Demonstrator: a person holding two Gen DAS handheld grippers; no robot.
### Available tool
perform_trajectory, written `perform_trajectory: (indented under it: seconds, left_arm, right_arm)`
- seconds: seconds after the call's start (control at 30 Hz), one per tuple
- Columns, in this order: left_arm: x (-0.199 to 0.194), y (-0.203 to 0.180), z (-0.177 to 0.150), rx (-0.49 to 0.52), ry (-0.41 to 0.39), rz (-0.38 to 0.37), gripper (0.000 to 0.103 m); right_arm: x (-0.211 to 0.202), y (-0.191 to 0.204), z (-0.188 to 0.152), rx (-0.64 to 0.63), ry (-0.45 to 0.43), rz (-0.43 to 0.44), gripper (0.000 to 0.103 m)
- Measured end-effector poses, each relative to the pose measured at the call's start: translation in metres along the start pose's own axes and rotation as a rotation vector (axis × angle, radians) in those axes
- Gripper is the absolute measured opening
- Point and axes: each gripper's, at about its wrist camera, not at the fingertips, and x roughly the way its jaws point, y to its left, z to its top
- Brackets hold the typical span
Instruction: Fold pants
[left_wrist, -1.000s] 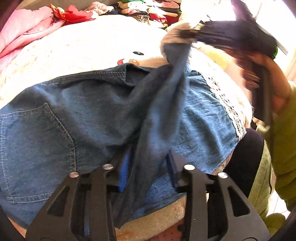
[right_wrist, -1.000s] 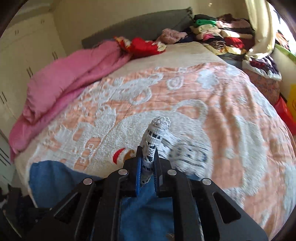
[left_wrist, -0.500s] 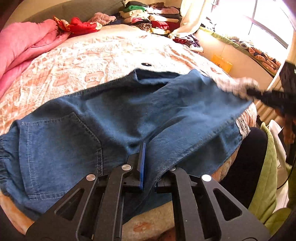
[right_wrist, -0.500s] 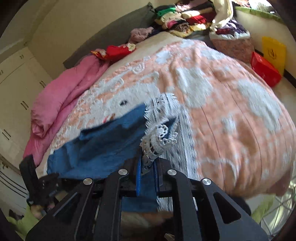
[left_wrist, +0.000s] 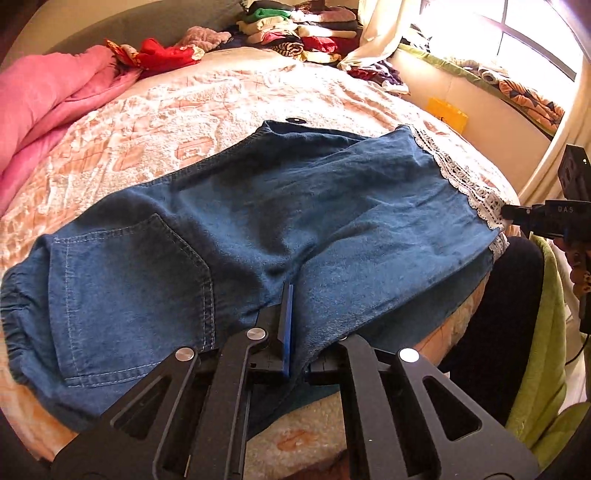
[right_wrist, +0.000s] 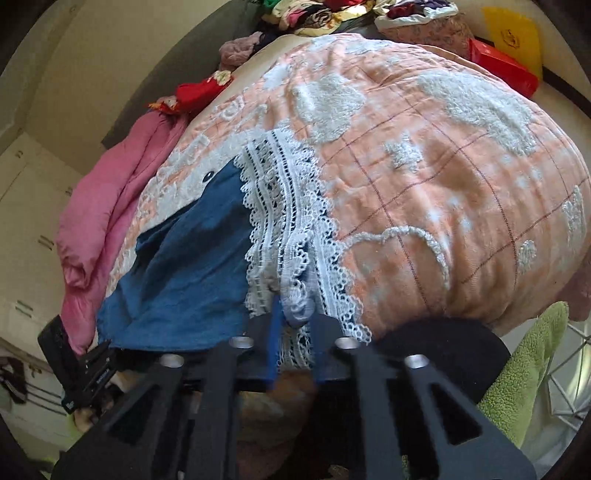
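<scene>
While the pants lie along the bed's near edge, left gripper clamped on denim and right gripper clamped on the lace hem, a careless tug could drag them off the edge.

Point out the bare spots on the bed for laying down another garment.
Free: the orange bedspread between the denim pants and the pink quilt, and beyond the lace hem in the right wrist view. Crowded: the clothes pile at the headboard.
</scene>
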Motion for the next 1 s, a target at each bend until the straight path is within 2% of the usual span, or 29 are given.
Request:
perform_trajectory:
  seconds: [0.1,0.3,0.37,0.43,0.47,0.53,0.6,0.63,0.73,0.77,0.83,0.9,1.0]
  left_arm:
    - [-0.003,0.0,-0.003,0.013,0.011,-0.003,0.0]
    - [0.012,0.001,-0.013,0.026,0.073,-0.007,0.001]
    - [0.011,0.002,-0.015,0.022,0.07,-0.015,0.002]
    - [0.006,0.004,-0.016,0.005,0.07,-0.038,0.003]
    - [0.002,0.005,-0.018,-0.002,0.071,-0.051,0.004]
    - [-0.007,0.008,-0.022,-0.02,0.069,-0.077,0.009]
    - [-0.017,0.013,-0.026,-0.04,0.063,-0.089,0.029]
    - [-0.022,0.016,-0.028,-0.047,0.058,-0.086,0.031]
    - [-0.043,0.032,-0.032,-0.077,0.017,-0.031,0.037]
    - [-0.049,0.038,-0.032,-0.094,0.005,-0.007,0.043]
    - [-0.064,0.062,-0.033,-0.163,-0.026,0.088,0.047]
    - [-0.073,0.082,-0.033,-0.228,-0.049,0.153,0.054]
    - [-0.082,0.115,-0.033,-0.334,-0.064,0.242,0.066]
  right_arm:
    - [-0.006,0.003,-0.005,-0.041,0.011,-0.042,0.01]
    - [0.007,-0.007,-0.011,-0.023,0.072,-0.111,0.012]
    - [0.005,-0.003,-0.01,-0.04,0.066,-0.147,0.025]
    - [-0.007,0.01,-0.01,-0.133,0.007,-0.246,0.03]
    - [-0.011,0.016,-0.01,-0.182,-0.015,-0.263,0.03]
    - [-0.017,0.039,-0.017,-0.334,-0.039,-0.235,0.03]
    - [-0.014,0.069,-0.03,-0.489,-0.03,-0.178,0.03]
    - [-0.009,0.081,-0.036,-0.555,-0.013,-0.156,0.03]
    - [0.015,0.122,-0.062,-0.78,0.038,-0.12,0.03]
    - [0.024,0.135,-0.072,-0.869,0.057,-0.118,0.03]
    - [0.038,0.15,-0.085,-0.963,0.088,-0.117,0.03]
    - [0.052,0.16,-0.091,-1.014,0.121,-0.114,0.03]
    - [0.06,0.162,-0.087,-1.012,0.136,-0.111,0.03]
